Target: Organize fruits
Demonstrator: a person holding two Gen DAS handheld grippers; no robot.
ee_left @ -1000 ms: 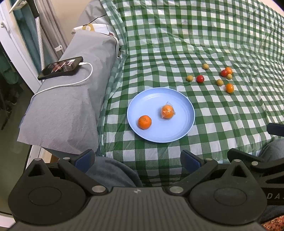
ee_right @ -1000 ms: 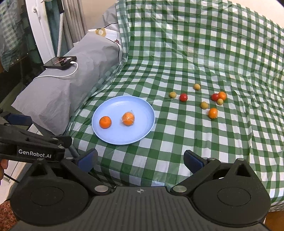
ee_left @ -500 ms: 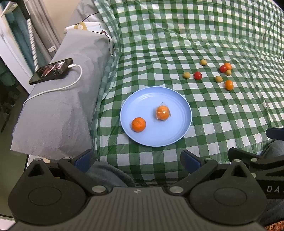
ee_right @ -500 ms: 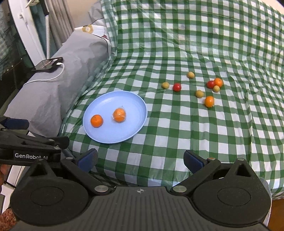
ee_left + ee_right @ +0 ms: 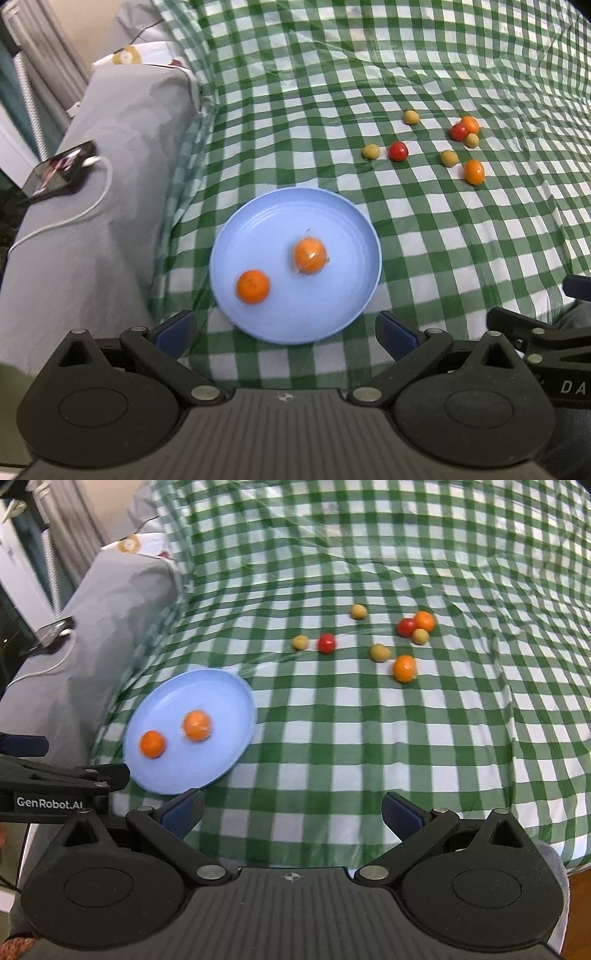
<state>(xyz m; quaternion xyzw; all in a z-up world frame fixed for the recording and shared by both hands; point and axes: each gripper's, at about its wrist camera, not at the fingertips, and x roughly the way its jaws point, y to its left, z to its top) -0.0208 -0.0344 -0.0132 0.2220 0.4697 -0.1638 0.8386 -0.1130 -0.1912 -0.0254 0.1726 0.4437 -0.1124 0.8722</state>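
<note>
In the left wrist view, the left hand-held gripper (image 5: 284, 332) is seen spread wide and empty just short of the blue plate (image 5: 347, 291), on which two oranges (image 5: 309, 255) are carried; "DA" is read beside it. In the right wrist view, the right hand-held gripper (image 5: 291, 812) is likewise held wide and empty, small fruits (image 5: 404, 668) are scattered beyond the plate (image 5: 229, 753), and "GenRobot.AI" (image 5: 50, 803) is read on the other tool.

Green checked bedspread (image 5: 424, 258), grey pillow (image 5: 110, 206)

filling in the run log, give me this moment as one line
left gripper open, empty | right gripper open, empty | blue plate: two oranges | small fruits loose on checked cloth
</note>
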